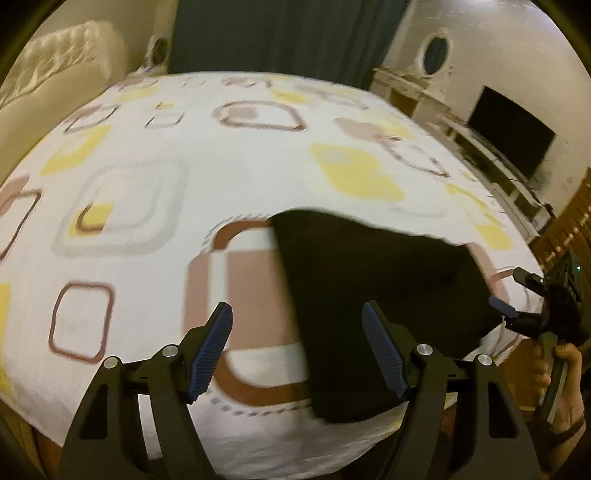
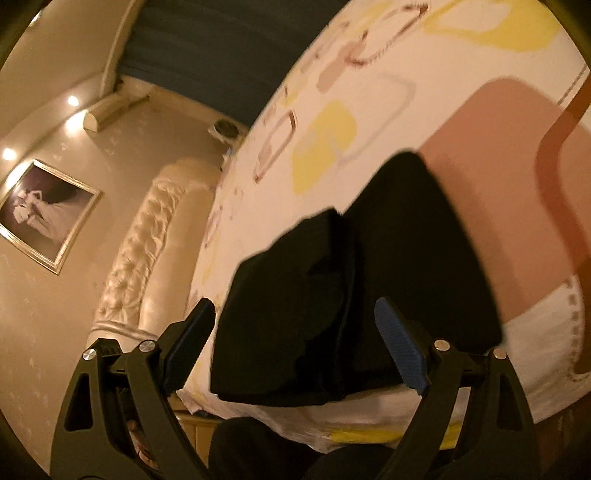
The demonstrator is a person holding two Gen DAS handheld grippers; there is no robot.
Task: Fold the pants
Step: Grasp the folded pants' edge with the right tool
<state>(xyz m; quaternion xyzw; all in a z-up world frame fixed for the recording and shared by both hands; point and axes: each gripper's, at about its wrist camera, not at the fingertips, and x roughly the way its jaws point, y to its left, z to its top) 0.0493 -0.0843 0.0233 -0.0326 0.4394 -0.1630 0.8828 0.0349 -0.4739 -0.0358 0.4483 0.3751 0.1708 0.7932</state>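
Observation:
The black pants (image 1: 373, 295) lie folded in a compact stack near the front edge of the bed; they also show in the right wrist view (image 2: 354, 280), with a smaller folded flap on the left. My left gripper (image 1: 297, 350) is open and empty, hovering just left of the pants' left edge. My right gripper (image 2: 295, 350) is open and empty, held close above the near edge of the stack. It also shows in the left wrist view (image 1: 517, 295) at the pants' right side, held by a hand.
The bed (image 1: 184, 166) has a white sheet with yellow, brown and pink squares. A tufted headboard (image 2: 147, 251) stands at one side. A TV (image 1: 513, 133) on a low cabinet stands to the right. A dark curtain (image 1: 280, 33) hangs behind.

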